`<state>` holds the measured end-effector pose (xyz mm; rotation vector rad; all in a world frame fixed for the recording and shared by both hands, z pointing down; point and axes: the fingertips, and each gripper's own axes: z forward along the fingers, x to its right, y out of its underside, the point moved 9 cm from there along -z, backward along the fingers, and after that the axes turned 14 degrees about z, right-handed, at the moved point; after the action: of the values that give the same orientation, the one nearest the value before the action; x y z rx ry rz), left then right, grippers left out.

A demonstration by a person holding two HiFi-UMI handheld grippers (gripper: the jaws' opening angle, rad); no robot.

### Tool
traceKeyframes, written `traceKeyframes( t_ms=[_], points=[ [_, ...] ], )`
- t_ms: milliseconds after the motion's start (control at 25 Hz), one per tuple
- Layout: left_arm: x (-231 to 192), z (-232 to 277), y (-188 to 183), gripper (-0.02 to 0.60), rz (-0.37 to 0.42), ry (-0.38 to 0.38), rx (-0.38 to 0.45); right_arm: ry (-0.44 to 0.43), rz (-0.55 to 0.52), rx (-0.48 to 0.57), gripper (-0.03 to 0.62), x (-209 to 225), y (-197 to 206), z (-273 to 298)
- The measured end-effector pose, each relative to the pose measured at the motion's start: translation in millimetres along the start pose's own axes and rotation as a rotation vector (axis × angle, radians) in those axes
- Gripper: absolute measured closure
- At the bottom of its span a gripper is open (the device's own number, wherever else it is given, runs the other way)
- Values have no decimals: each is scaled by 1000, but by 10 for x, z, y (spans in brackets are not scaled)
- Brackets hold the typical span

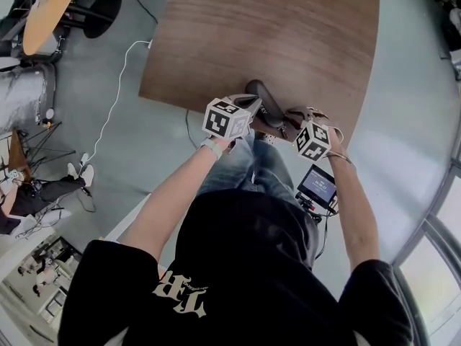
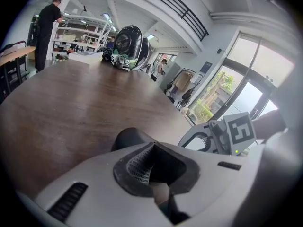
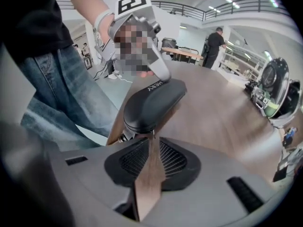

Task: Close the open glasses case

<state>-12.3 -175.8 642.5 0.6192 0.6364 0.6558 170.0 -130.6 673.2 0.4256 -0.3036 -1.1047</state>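
Note:
A black glasses case (image 1: 265,105) lies at the near edge of the brown table (image 1: 274,27), and its lid looks down. In the right gripper view the case (image 3: 151,103) sits just beyond my right gripper (image 3: 151,135), whose jaw tips meet with nothing between them. My left gripper (image 1: 250,102) is at the case's left end and touches its top (image 3: 160,82). In the left gripper view the left gripper (image 2: 152,146) is shut, with the dark case (image 2: 129,138) right in front of it. The right gripper (image 1: 295,114) is at the case's right end.
The table edge runs directly under the case, with the person's jeans (image 3: 71,93) and the floor below. A small screen (image 1: 318,184) hangs by the right arm. A black and green machine (image 2: 128,44) stands at the table's far end, and a person (image 2: 47,27) stands beyond it.

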Motion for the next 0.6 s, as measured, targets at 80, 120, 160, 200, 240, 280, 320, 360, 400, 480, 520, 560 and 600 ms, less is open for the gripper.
traceKeyframes(
  t_ms=[80, 120, 160, 200, 240, 280, 320, 360, 400, 480, 520, 560, 600],
  points=[
    [7, 4, -11, 583, 11, 2, -4, -2, -51, -15, 556, 9, -16, 13],
    [17, 4, -16, 583, 14, 4, -5, -1, -76, -22, 556, 15, -25, 12],
    [27, 2, -19, 583, 16, 5, -5, 2, -98, -29, 554, 19, -35, 8],
    [35, -3, -18, 583, 18, 7, -5, 5, -118, -34, 556, 20, -49, 7],
    [37, -13, -15, 583, 19, 7, -6, 6, -134, -36, 556, 17, -71, 11],
    [34, -24, -12, 583, 18, 6, -7, 5, -147, -36, 556, 14, -97, 19],
    [30, -34, -10, 583, 16, 5, -8, 1, -158, -37, 556, 10, -119, 25],
    [30, -40, -10, 583, 13, 4, -8, -2, -169, -40, 556, 7, -132, 25],
    [32, -45, -11, 583, 11, 4, -8, -2, -180, -42, 556, 0, -139, 18],
    [40, -56, -11, 583, 11, 6, -7, -1, -201, -45, 586, -27, -142, -3],
    [45, -59, -10, 583, 12, 6, -7, -2, -208, -46, 594, -44, -135, -11],
    [52, -56, -7, 583, 14, 6, -8, -3, -211, -47, 602, -57, -120, -16],
    [59, -47, -4, 583, 16, 4, -11, -3, -210, -47, 602, -65, -100, -16]
  ],
)
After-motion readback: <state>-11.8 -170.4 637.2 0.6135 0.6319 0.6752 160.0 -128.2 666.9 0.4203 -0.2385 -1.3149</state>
